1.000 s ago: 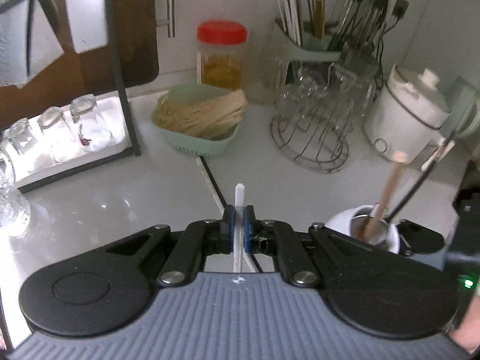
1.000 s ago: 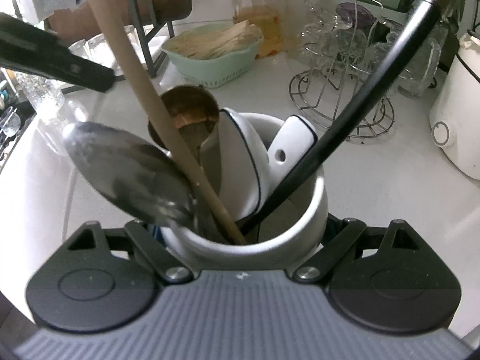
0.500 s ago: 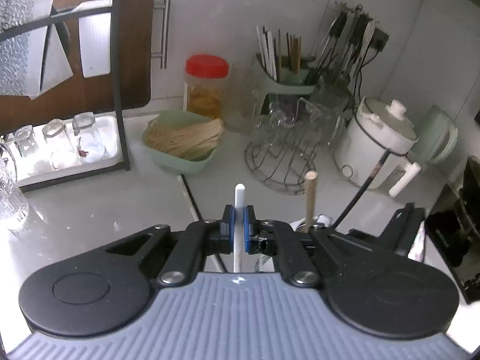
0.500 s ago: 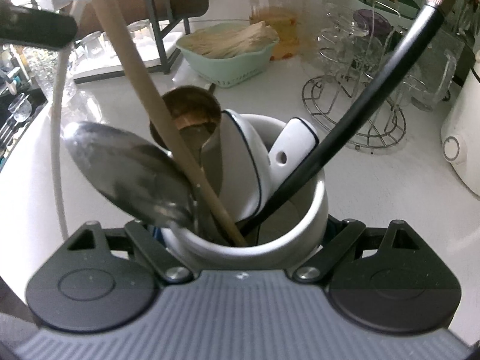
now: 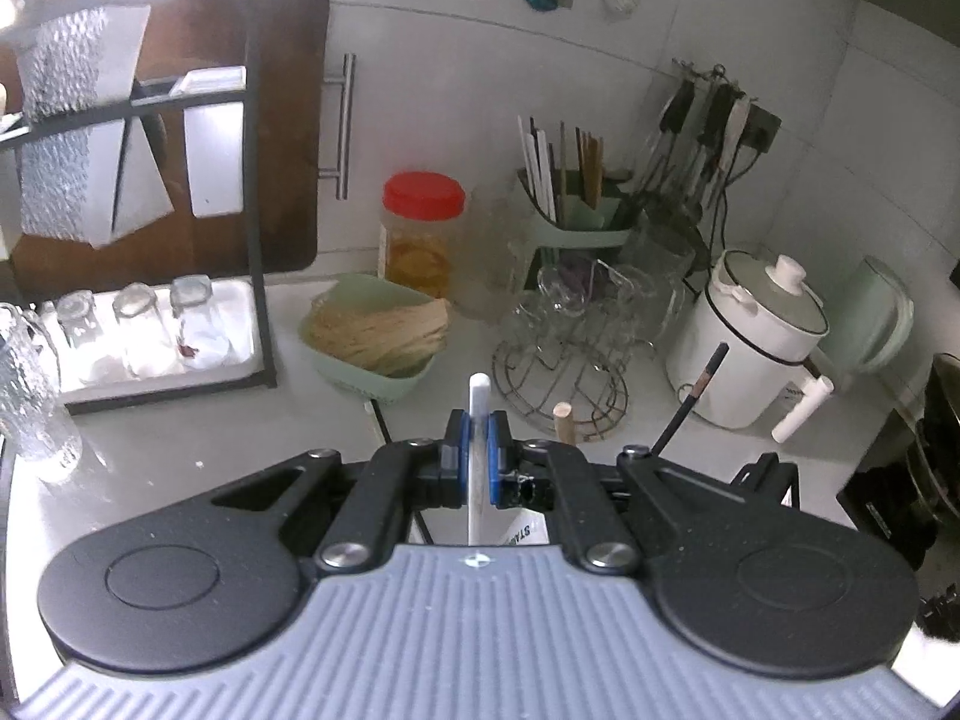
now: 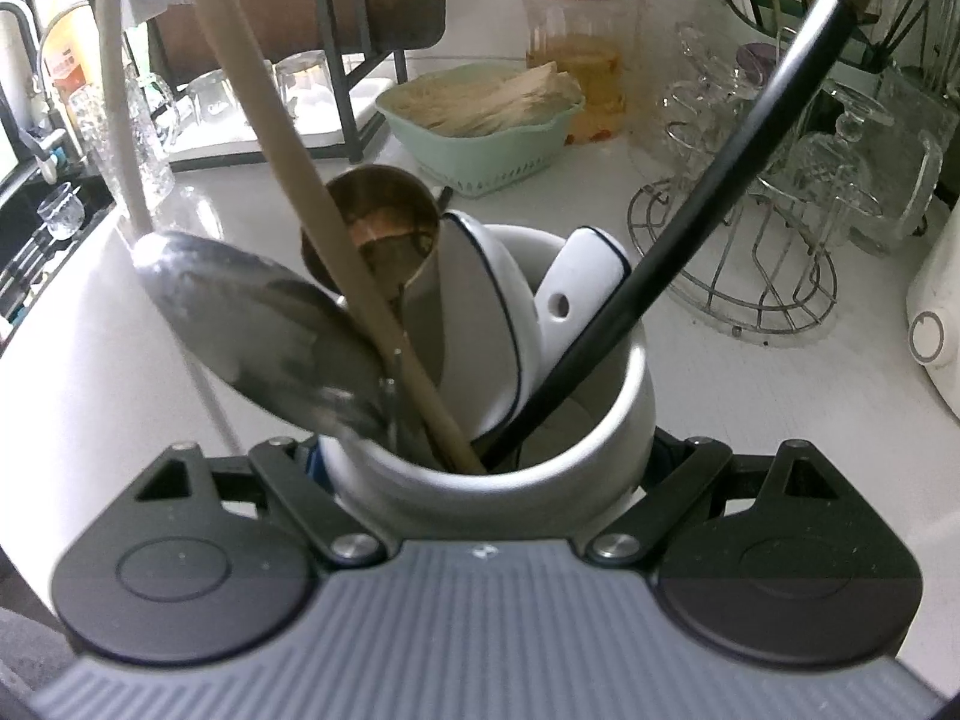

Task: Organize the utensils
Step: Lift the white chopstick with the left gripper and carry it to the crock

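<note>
a: left gripper [image 5: 477,457] state?

b: blue pads clamped tight on a thin white utensil handle [image 5: 478,414], tip poking up toward 12 o'clock. it's off the counter; the countertop [image 5: 180,450] sits well below in the left wrist view.

a: right gripper [image 6: 486,462]?

b: jaws pressed on both sides of the white ceramic holder [image 6: 624,420], holder upright between them. fingertips mostly hidden behind its wall.

a: what's in the holder?

b: steel spoon [image 6: 258,330] leaning out at 10 o'clock, wooden stick [image 6: 312,180] running up to 11, brass ladle cup [image 6: 378,228] behind it, two white ceramic spoons [image 6: 480,324] in the middle, black chopstick-like rod [image 6: 720,180] leaning to 1 o'clock.

a: the white handle relative to the holder?

b: in the right wrist view a pale shaft [image 6: 117,108] hangs down at 10 o'clock, just beside the steel spoon bowl, outside the holder rim. can't tell if it touches the spoon.

a: background?

b: green basket [image 5: 366,360] of pale sticks at 11 o'clock, red-lid jar [image 5: 423,234] behind it, wire glass rack [image 5: 564,372] at 1, white cooker [image 5: 750,342] at 2, green cutlery caddy [image 5: 576,222] at the wall.
</note>
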A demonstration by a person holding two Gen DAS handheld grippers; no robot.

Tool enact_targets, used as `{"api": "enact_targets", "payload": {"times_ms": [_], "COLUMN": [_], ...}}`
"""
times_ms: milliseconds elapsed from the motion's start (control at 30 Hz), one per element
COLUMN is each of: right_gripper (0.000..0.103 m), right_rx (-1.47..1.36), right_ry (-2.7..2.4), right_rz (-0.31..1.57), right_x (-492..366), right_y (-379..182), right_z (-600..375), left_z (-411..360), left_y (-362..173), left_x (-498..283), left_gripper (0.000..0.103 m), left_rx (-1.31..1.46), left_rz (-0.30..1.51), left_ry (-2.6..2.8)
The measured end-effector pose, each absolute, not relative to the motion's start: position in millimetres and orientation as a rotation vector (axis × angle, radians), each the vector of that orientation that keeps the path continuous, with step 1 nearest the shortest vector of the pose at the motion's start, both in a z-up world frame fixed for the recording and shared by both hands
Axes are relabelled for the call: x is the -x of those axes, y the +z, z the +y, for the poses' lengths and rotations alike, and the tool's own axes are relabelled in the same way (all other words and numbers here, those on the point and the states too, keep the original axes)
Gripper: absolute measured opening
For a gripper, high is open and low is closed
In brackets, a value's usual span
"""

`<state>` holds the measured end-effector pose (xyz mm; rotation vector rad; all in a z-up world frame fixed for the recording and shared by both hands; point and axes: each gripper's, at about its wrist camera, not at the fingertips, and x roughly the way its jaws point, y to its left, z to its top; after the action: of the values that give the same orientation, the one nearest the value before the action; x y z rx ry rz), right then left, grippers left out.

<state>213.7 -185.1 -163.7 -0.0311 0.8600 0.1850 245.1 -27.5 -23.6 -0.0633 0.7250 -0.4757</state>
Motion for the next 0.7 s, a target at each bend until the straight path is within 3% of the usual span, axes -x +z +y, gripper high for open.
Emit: {"api": "enact_targets", "payload": {"times_ms": [700], "right_gripper": [0.092], "right_rx": [0.026], "right_ry": [0.179], "right_rz": [0.840], "right_x": [-214], "right_y": [-164], "right_z": [-183], "left_z": [-50], "left_y": [50], "left_x": [-253], "left_gripper": [0.007], "left_rx": [-0.019], "left_rz": [0.582], "left_ry": [-0.522]}}
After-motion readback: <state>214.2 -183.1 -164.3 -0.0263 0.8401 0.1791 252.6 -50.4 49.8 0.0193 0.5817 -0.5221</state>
